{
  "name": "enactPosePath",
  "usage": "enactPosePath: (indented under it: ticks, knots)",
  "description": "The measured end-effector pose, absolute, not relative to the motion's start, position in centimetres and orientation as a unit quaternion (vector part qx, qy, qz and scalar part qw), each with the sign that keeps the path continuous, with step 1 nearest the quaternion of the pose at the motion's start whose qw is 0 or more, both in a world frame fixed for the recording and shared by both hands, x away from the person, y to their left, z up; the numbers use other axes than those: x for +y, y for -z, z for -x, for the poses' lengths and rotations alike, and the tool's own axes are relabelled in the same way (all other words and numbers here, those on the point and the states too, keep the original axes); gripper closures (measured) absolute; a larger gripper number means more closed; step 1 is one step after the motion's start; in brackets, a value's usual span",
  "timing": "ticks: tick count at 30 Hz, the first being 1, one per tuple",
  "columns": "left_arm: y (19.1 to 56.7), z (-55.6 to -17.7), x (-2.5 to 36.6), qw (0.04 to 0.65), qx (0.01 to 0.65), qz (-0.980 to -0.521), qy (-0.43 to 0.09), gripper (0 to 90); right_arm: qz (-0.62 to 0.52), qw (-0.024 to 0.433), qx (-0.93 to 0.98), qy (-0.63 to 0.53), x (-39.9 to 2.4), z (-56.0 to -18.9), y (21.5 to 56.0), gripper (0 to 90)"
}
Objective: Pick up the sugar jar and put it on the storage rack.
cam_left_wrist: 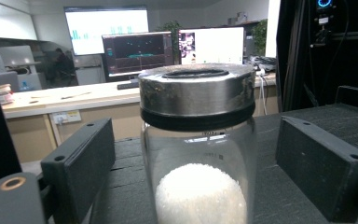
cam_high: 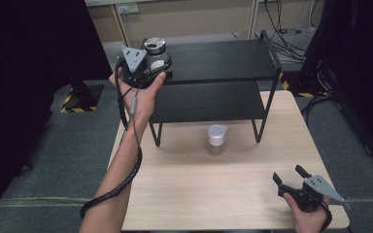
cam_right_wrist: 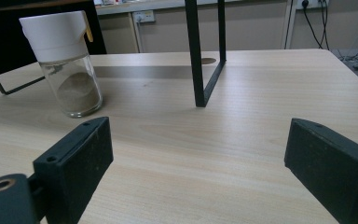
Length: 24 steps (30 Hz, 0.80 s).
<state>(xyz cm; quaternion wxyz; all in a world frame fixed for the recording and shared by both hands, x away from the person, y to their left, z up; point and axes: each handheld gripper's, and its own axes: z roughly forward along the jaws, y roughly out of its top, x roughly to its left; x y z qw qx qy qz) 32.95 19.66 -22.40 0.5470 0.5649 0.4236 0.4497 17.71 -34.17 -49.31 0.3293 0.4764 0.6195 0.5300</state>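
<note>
A glass jar [cam_high: 154, 50] with a metal lid [cam_left_wrist: 196, 91] and white grains inside stands on the left end of the black rack's top shelf [cam_high: 223, 58]. My left gripper [cam_high: 150, 65] is held around it at shelf height. In the left gripper view the jar sits between the jaws of the left gripper [cam_left_wrist: 198, 140], with a gap on each side, so the pads do not press on it. My right gripper [cam_high: 289, 175] rests near the table's front right corner, open with nothing between its jaws [cam_right_wrist: 196, 154].
A second jar [cam_high: 217, 138] with a white lid and brownish powder [cam_right_wrist: 77, 93] stands on the wooden table [cam_high: 199, 194] in front of the rack's lower shelf [cam_high: 209, 102]. A black rack leg [cam_right_wrist: 200, 56] rises ahead of the right gripper. Cables lie on the floor at the back right.
</note>
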Motion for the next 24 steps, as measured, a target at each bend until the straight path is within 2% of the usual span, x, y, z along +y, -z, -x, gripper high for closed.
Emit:
enactPosePath:
  ticks: [24]
  knots:
    - [26.8, -28.7, 20.3, 0.572, 0.381, -0.558, -0.465, 11.2, -0.478, 0.329, 0.618, -0.530, -34.1, -17.7, 49.3, 8.0]
